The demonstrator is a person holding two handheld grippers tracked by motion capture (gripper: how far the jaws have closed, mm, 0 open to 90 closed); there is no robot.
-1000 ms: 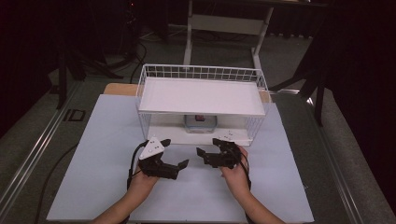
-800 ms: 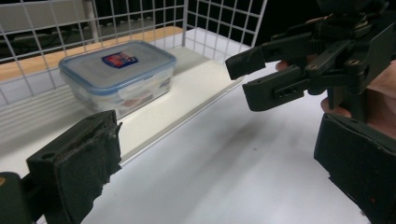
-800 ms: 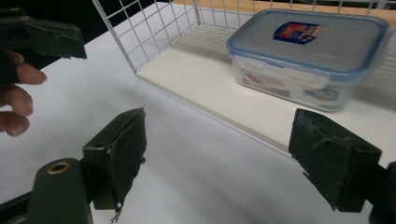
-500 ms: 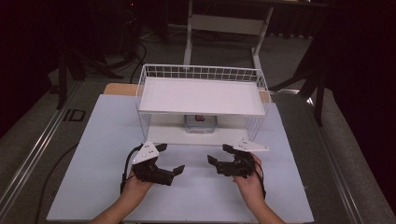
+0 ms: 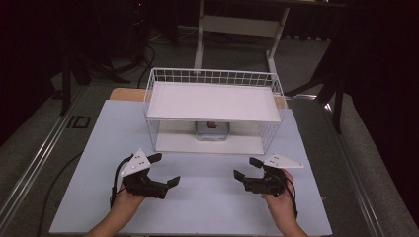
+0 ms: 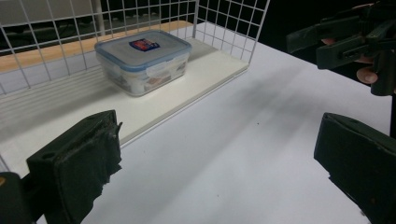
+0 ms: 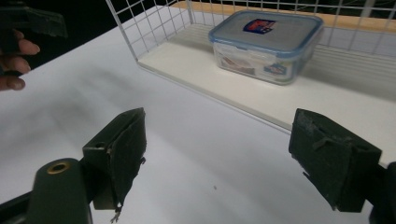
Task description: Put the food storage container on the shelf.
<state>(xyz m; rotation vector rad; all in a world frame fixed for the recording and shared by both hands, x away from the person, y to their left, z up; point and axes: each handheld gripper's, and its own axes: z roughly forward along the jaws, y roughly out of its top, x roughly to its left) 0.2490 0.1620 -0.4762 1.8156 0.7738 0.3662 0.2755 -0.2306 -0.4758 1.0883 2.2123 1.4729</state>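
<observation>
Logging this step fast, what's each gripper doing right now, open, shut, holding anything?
Left gripper: open, holding nothing, over the white table sheet.
Right gripper: open, holding nothing, over the same sheet.

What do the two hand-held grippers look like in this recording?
Both the left gripper and the right gripper are black, each with two blocky jaws faced with worn dark pads. Each carries a pale grey three-cornered plate on top and trails a black cable. No sleeves show.
</observation>
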